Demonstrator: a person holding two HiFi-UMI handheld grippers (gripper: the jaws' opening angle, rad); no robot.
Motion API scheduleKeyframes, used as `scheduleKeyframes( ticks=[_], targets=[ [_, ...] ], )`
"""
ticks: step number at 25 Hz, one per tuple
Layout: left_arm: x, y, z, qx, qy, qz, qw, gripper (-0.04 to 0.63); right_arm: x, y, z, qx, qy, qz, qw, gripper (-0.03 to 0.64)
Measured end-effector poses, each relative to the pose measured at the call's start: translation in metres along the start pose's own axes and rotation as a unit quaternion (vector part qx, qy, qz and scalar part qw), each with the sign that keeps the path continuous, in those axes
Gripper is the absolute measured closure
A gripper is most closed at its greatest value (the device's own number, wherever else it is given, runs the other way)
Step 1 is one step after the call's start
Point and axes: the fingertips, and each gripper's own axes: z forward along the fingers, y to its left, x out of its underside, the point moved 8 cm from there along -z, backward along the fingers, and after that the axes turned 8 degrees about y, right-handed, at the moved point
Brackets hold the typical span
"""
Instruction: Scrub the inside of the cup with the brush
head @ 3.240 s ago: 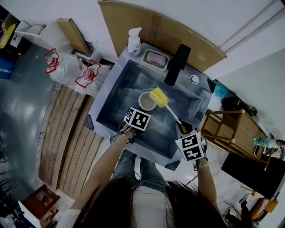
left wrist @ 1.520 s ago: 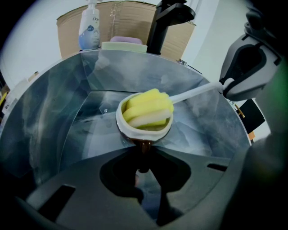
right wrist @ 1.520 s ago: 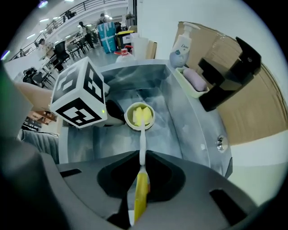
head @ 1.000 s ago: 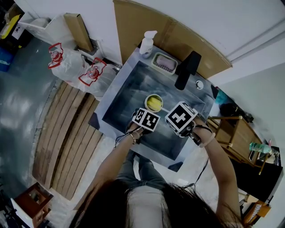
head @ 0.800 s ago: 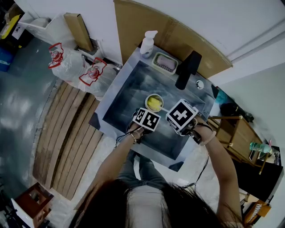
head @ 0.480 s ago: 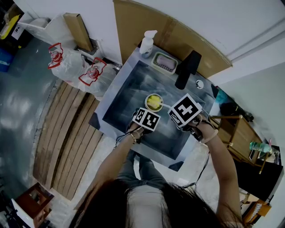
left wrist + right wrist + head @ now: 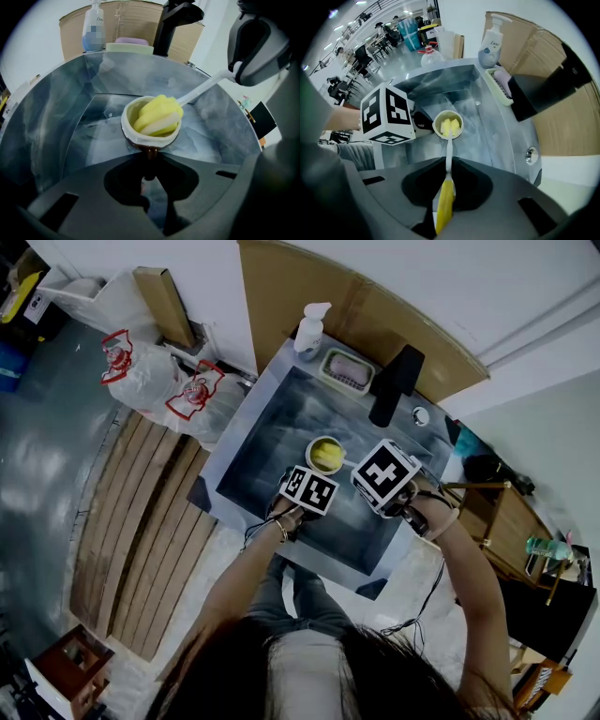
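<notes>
**A:** Where is the cup, and what holds it?

**B:** The cup [image 7: 149, 142], pale inside and brown beneath, stands low in the sink [image 7: 272, 442], near its middle. The left tool [image 7: 149, 173] is closed on the brown handle at the cup's near side. The brush [image 7: 158, 115] has its yellow sponge head down inside the cup. Its white shaft runs back to the right tool [image 7: 446, 187], which is clamped on the yellow grip and points downward.

**A:** What differs from the earlier frames?

**B:** A few seconds back the sponge head lay across the cup's rim, largely outside it. The right tool then stood off by the sink's near right corner. Now the head sits in the cup and the two tools are just beside each other. Across the last second the cup and the left tool have kept their place.

**A:** Any writing?

**B:** The soap bottle [image 7: 309, 331] on the back ledge bears a script word that reads Dove. The red print on the plastic bags [image 7: 155, 381] is too small to read.

**A:** And the surroundings?

**B:** A grey steel sink with a black tap [image 7: 394, 381]. Beside the tap is a soap dish [image 7: 349, 371] holding a pink bar. A cardboard panel [image 7: 356, 306] leans on the white wall behind. The plank floor [image 7: 141, 521] lies to the left.
</notes>
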Motion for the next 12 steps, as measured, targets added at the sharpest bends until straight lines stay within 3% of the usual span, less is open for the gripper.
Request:
scheduleKeyframes(
  ticks=[6,12],
  targets=[
    [0.000,0.000,0.000,0.000,0.001,0.000,1.0000,0.528,-0.003,0.006,-0.001,-0.028,0.002,-0.011,1.000,0.561],
    [0.001,0.000,0.000,0.000,0.001,0.001,1.0000,0.528,-0.008,0.001,-0.011,-0.052,-0.034,0.016,0.998,0.561]
  ],
)
